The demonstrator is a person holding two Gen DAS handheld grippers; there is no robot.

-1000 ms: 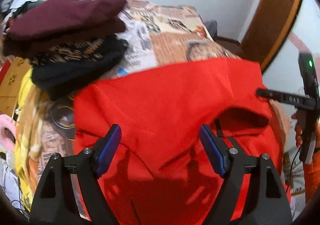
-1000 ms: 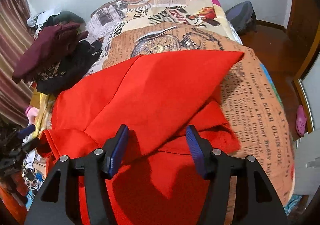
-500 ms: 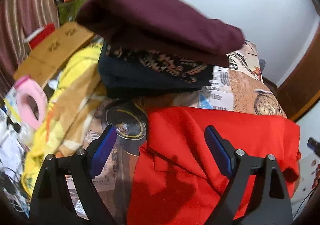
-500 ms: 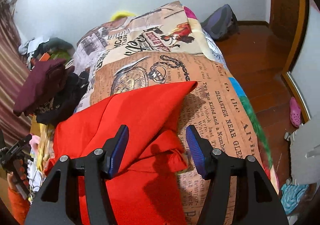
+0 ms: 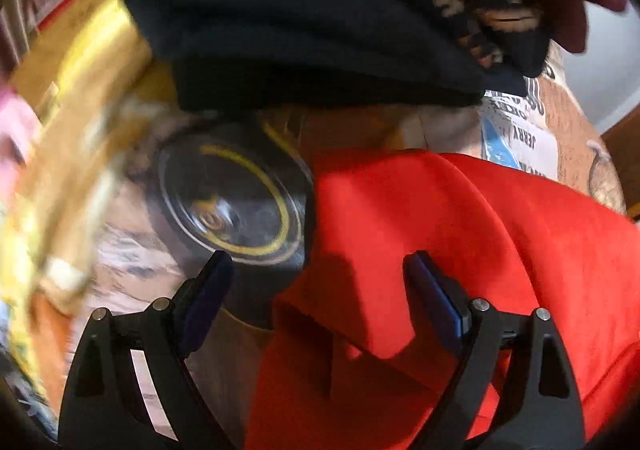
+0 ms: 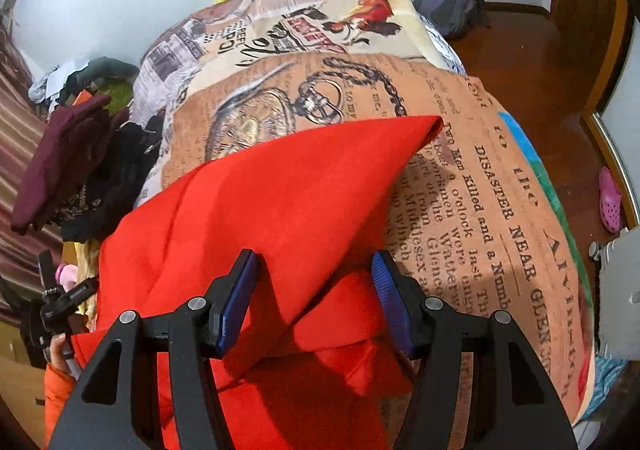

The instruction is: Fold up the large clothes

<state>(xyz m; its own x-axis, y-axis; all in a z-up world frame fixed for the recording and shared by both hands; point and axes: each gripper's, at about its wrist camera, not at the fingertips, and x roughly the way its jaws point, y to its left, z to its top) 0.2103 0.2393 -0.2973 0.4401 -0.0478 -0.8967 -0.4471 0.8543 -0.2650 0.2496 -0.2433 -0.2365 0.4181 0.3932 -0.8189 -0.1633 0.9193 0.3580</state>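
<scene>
A large red garment (image 6: pixel 260 210) lies partly folded on the bed, one pointed corner reaching toward the bed's middle. It also shows in the left wrist view (image 5: pixel 460 250). My right gripper (image 6: pixel 314 296) is open, low over the garment's near folds, with red cloth between the fingers but not pinched. My left gripper (image 5: pixel 320 300) is open, low over the garment's left edge, where a folded corner lies between the fingers. The left gripper also shows from outside in the right wrist view (image 6: pixel 60 306), at the bed's left side.
A stack of folded dark clothes (image 5: pixel 320 30) sits just beyond the garment's left edge; it also shows in the right wrist view (image 6: pixel 72 170). The newspaper-print bedspread (image 6: pixel 480 190) covers the bed. A yellow cloth (image 5: pixel 80 110) lies at the left. Wooden floor (image 6: pixel 540 62) runs along the right.
My left gripper has swung left and dropped down close to the garment's left edge and the clothes stack. My right gripper has come lower over the near folds.
</scene>
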